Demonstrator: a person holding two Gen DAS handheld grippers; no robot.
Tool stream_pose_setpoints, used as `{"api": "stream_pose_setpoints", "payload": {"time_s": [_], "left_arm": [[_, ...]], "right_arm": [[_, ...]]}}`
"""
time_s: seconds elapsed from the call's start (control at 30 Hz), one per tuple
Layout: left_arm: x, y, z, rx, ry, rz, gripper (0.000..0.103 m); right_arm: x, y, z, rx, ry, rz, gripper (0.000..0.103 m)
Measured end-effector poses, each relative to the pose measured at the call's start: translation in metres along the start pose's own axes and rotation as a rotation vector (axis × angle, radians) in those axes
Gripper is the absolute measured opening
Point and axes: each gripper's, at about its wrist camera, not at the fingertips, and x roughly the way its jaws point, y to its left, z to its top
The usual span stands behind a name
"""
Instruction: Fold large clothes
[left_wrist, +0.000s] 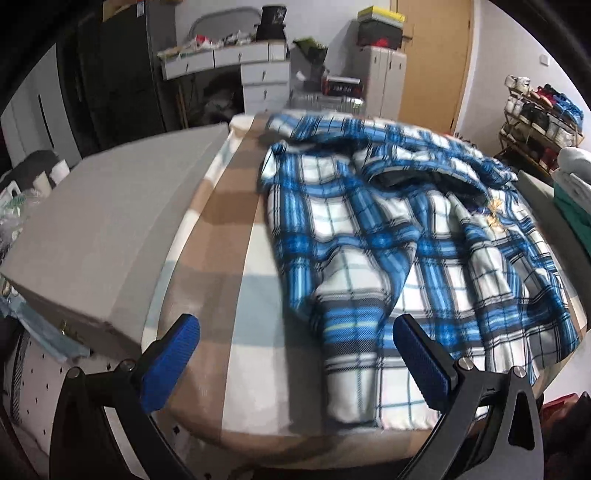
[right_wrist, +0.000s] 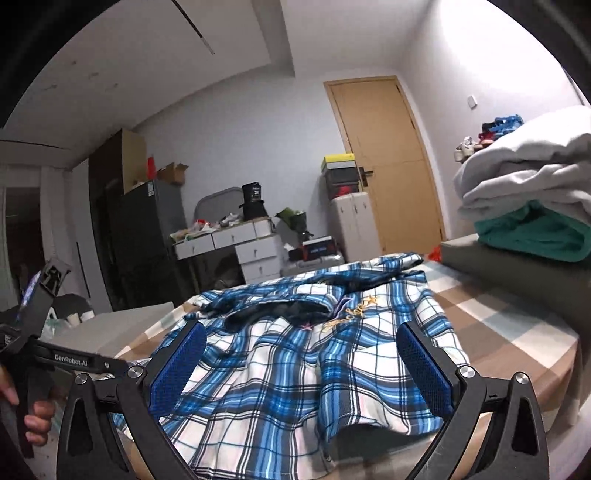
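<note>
A crumpled blue-and-white plaid flannel shirt (left_wrist: 406, 236) with illegible gold chest embroidery lies on a beige-checked bed (left_wrist: 221, 258). The left gripper (left_wrist: 295, 354) and right gripper (right_wrist: 301, 360) both gape wide, empty. "GenRobot.AI" marks the black handle (right_wrist: 70, 360).

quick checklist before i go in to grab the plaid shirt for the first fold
1. Left hand-held gripper open and empty: ok.
2. Right hand-held gripper open and empty: ok.
3. Plaid shirt lying flat: not ok, it is rumpled, with a sleeve draped across the front.
4. Shirt fully on the bed: cannot tell, its near edge is at the bed's edge.
5. Folded clothes stack apart from the shirt: ok.
6. Grey box clear of the shirt: ok.
</note>
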Motion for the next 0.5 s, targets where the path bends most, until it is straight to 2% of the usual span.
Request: {"api": "stream_pose_setpoints", "payload": {"time_s": [0.07, 0.2, 0.27, 0.33, 0.37, 0.4, 0.43, 0.5], "left_arm": [[0.003, 0.003, -0.002, 0.010, 0.031, 0.011, 0.102], [0.003, -0.002, -0.005, 0.055, 0.025, 0.021, 0.102], [-0.001, -0.012, -0.005, 0.110, 0.012, 0.004, 0.095], [-0.005, -0.022, -0.006, 0.158, 0.012, -0.037, 0.078], [-0.007, -0.025, -0.006, 0.171, 0.017, -0.061, 0.075], [-0.008, -0.029, -0.006, 0.182, 0.025, -0.099, 0.058], [-0.008, -0.031, -0.007, 0.189, 0.041, -0.153, 0.030], [-0.008, -0.031, -0.007, 0.176, 0.083, -0.243, 0.005]], "right_arm": [[0.000, -0.002, 0.000, 0.012, 0.002, 0.002, 0.103], [0.003, -0.005, -0.001, 0.034, 0.018, 0.007, 0.103], [0.004, -0.006, -0.001, 0.040, 0.025, 0.010, 0.103], [0.004, -0.006, -0.001, 0.043, 0.027, 0.015, 0.103], [0.005, -0.007, -0.001, 0.045, 0.032, 0.023, 0.103], [0.006, -0.007, -0.001, 0.047, 0.040, 0.026, 0.103], [0.006, -0.008, -0.001, 0.049, 0.045, 0.022, 0.103], [0.006, -0.008, -0.001, 0.056, 0.046, 0.025, 0.103]]}}
